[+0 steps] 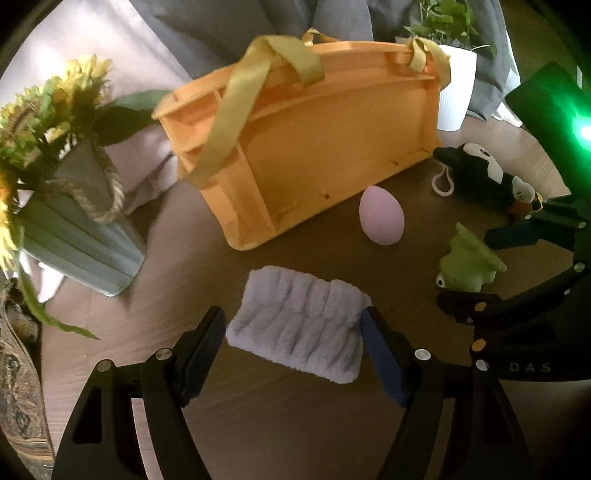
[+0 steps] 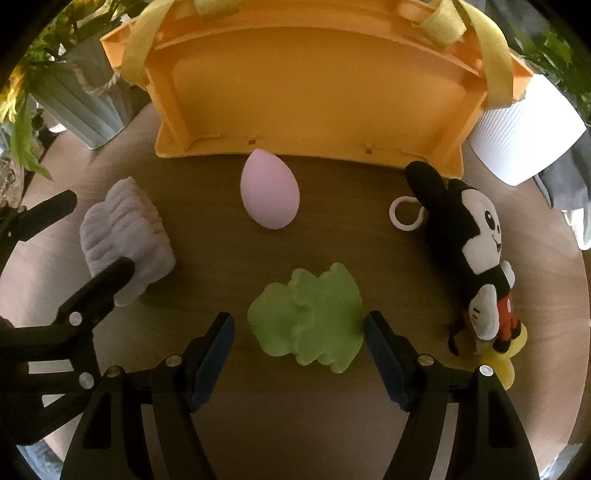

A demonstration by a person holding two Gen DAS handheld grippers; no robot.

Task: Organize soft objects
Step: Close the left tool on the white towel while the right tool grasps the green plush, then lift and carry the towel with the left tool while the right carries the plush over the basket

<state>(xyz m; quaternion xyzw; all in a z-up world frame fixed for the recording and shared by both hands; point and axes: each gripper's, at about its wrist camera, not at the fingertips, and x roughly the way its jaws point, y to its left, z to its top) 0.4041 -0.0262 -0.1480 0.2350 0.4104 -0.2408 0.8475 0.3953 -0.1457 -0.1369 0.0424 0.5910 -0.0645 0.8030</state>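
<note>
On the round wooden bench (image 2: 229, 258), toward its far edge: one orange plastic basket (image 2: 314, 92) with yellow fabric handles (image 1: 236, 107), its broad flat side facing the cameras.

Pink egg-shaped sponge (image 2: 269, 190): lying just in front of the basket's lower edge, near its middle.

Pale lilac fluffy cloth (image 1: 299, 325): folded, flat on the bench, left of the sponge. Left tongs (image 1: 293, 332) wide open, one pad on each side of the cloth; the blue right pad (image 1: 380, 354) sits at the cloth's edge, while the left one stands apart. Nothing gripped.

Green soft frog toy (image 2: 308, 317): lying flat nearer the front edge, right of the cloth. Right tongs (image 2: 299, 336) wide open, bracketing the toy; the right pad (image 2: 384, 354) is just beside it, the left one clear of it. Nothing gripped.

Black-and-white mouse plush (image 2: 476, 254) with red shorts and a white cord loop (image 2: 404, 214): lying toward the right edge, head near the basket's right corner.

Pale green ribbed planter (image 1: 77, 236) with rope handle and yellow sunflowers (image 1: 55, 96): at the left edge, beside the basket.

White ribbed pot (image 2: 524, 136) with green plant (image 1: 443, 18): behind the basket's right corner.
</note>
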